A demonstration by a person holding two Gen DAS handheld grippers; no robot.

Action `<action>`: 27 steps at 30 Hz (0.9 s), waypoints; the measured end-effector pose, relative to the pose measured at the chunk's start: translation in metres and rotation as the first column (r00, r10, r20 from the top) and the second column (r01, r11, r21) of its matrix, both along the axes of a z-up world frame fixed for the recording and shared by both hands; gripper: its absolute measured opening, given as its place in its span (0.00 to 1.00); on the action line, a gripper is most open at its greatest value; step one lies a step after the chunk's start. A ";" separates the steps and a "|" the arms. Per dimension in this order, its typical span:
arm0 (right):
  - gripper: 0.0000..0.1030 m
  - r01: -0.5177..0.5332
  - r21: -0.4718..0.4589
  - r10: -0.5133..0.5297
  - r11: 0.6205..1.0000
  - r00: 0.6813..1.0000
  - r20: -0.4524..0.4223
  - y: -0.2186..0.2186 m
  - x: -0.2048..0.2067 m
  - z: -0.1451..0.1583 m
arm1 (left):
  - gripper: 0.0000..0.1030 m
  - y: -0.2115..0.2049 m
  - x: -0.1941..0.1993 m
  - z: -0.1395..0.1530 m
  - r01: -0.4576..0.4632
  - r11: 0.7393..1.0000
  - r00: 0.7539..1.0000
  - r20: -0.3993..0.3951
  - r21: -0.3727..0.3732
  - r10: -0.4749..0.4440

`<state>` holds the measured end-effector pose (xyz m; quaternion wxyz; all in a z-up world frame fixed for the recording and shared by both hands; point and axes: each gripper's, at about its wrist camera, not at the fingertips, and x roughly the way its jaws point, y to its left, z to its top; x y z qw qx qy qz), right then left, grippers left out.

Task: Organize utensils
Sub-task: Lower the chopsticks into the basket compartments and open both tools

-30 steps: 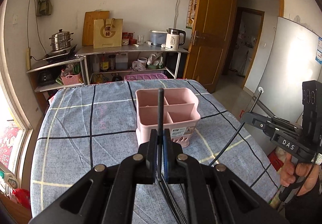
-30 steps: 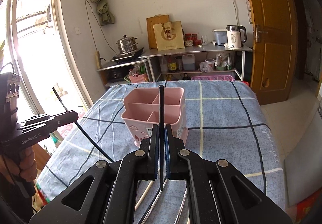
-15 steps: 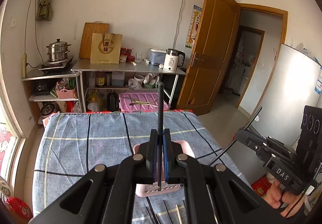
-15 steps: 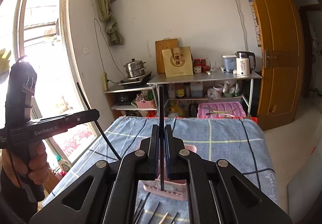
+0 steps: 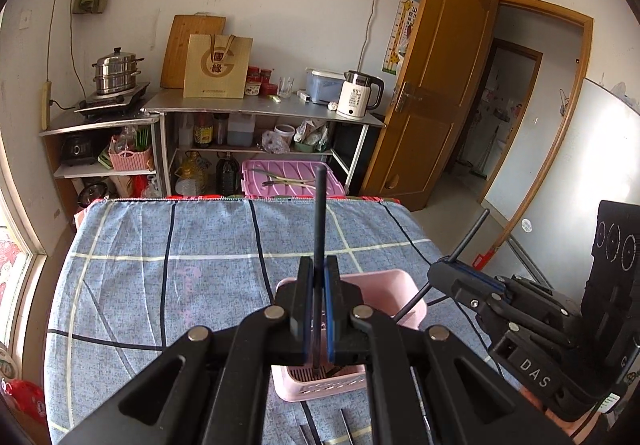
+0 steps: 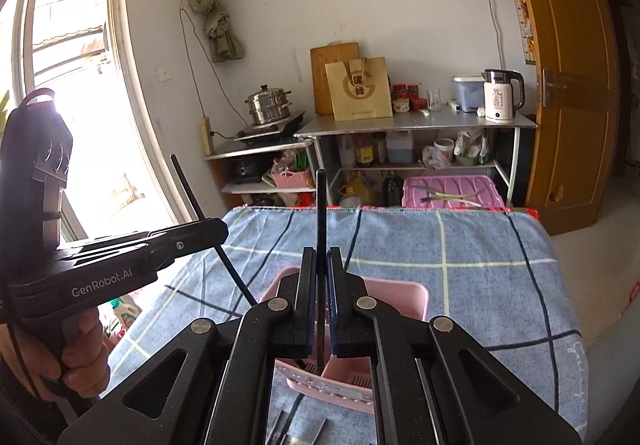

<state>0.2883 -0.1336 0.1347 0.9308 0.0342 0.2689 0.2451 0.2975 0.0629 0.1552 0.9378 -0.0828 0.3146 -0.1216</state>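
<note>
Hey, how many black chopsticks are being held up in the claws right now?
2. One thin black chopstick stands upright, clamped in the left claw; another black chopstick is clamped in the right claw. More utensils lie on the table below, mostly hidden.

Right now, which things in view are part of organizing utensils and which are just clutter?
In play: left gripper and right gripper, each clamping a black chopstick; pink utensil caddy.

Clutter: electric kettle, steamer pot, paper bag.
</note>
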 end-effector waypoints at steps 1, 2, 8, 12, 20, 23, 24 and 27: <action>0.05 -0.001 -0.006 0.001 1.000 1.000 -0.012 0.000 0.002 -0.006 | 0.05 0.000 0.002 -0.006 -0.003 1.000 1.000 -0.014 0.002 0.003; 0.05 0.000 -0.007 0.000 1.000 1.000 -0.025 -0.001 0.004 -0.009 | 0.05 0.000 0.003 -0.010 -0.005 1.000 1.000 -0.024 0.002 0.005; 0.05 -0.007 0.002 0.007 1.000 0.998 -0.059 -0.005 0.005 -0.019 | 0.14 0.002 0.000 -0.020 -0.030 0.999 0.999 -0.028 0.014 0.030; 0.14 0.005 0.014 -0.004 1.000 0.999 -0.035 -0.013 -0.002 -0.012 | 0.30 0.008 -0.011 -0.012 -0.048 0.999 0.999 0.014 0.001 0.048; 0.17 0.037 0.037 -0.037 0.999 0.999 0.013 -0.036 -0.033 0.002 | 0.36 0.015 -0.053 0.004 -0.074 0.997 0.992 0.101 -0.005 0.074; 0.17 0.039 0.041 -0.040 0.998 0.999 0.030 -0.046 -0.051 0.005 | 0.37 0.015 -0.077 0.009 -0.076 0.997 0.987 0.143 0.003 0.075; 0.17 0.039 0.044 -0.040 0.998 0.999 0.036 -0.049 -0.058 0.005 | 0.38 0.014 -0.085 0.009 -0.074 0.997 0.985 0.155 0.000 0.073; 0.17 0.050 0.034 -0.052 0.998 0.998 0.046 -0.057 -0.078 0.002 | 0.40 0.011 -0.106 0.001 -0.057 0.998 0.985 0.163 -0.006 0.057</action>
